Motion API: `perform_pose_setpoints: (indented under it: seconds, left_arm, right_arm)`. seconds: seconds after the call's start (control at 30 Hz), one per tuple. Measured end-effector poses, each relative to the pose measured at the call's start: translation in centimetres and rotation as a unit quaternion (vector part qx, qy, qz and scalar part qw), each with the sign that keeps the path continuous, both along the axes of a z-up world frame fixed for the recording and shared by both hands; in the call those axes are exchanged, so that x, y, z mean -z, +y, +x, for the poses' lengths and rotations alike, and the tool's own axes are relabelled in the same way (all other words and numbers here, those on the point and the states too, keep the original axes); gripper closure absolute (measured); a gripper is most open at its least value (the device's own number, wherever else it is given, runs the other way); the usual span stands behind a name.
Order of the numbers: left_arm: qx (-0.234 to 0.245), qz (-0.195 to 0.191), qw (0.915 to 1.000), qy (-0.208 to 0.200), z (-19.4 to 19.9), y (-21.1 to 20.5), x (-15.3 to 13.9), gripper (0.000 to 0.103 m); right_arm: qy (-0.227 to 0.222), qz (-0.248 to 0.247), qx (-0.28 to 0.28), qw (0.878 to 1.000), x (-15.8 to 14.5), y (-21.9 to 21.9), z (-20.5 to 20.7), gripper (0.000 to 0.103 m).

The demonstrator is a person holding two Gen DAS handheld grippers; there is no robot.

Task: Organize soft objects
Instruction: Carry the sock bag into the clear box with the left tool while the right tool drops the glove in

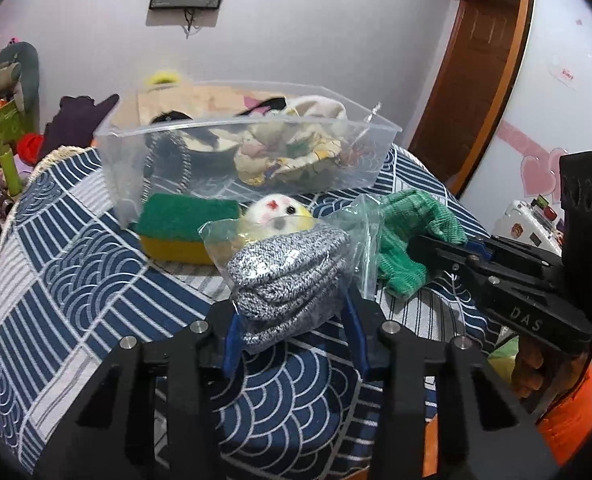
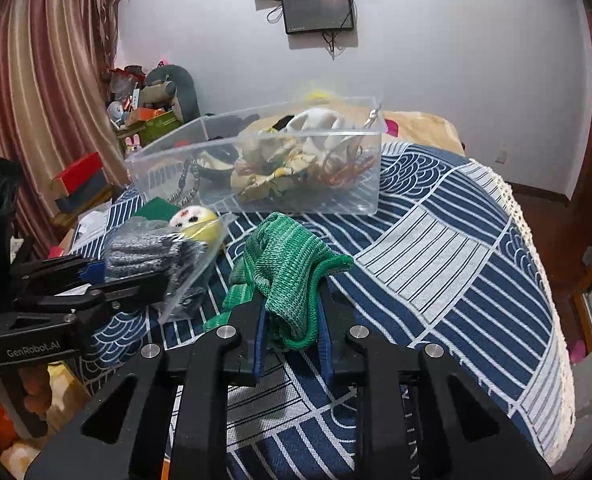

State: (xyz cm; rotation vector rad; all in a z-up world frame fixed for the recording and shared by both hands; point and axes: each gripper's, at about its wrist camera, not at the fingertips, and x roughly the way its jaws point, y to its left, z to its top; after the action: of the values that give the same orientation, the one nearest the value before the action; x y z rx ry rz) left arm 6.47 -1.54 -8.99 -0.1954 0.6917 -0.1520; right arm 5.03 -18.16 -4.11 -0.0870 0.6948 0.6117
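My left gripper [image 1: 293, 320] is shut on a grey knit item in a clear plastic bag [image 1: 291, 280], held above the blue patterned tablecloth [image 1: 75, 264]; it also shows in the right wrist view [image 2: 155, 256]. My right gripper [image 2: 291, 320] is shut on a green knit cloth [image 2: 291, 268], also seen in the left wrist view [image 1: 408, 232]. A clear plastic bin [image 1: 247, 152] with soft items stands behind, also in the right wrist view [image 2: 263, 168]. A yellow-white plush toy [image 1: 275, 216] lies just behind the grey bag.
A green and yellow sponge [image 1: 183, 228] lies in front of the bin at left. Clutter and toys [image 1: 3, 120] stand at the far left. A curtain [image 2: 35, 120] hangs left, a door frame [image 1: 476, 80] stands right. A lace table edge [image 2: 536, 248] falls away right.
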Motion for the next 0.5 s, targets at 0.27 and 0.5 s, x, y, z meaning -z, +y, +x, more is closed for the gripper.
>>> perform_pose_setpoints:
  seconds: [0.27, 0.5]
  left_arm:
    - [-0.020, 0.006, 0.9994, -0.029, -1.4, 1.1, -1.5, 0.063]
    - [-0.045, 0.023, 0.9969, -0.062, -1.6, 2.8, -3.9, 0.063]
  right_arm:
    - [-0.023, 0.009, 0.012, 1.000, -1.9, 0.1, 0.3, 0.084]
    - [-0.061, 0.025, 0.015, 0.998, -4.7, 0.7, 0.9, 0.084]
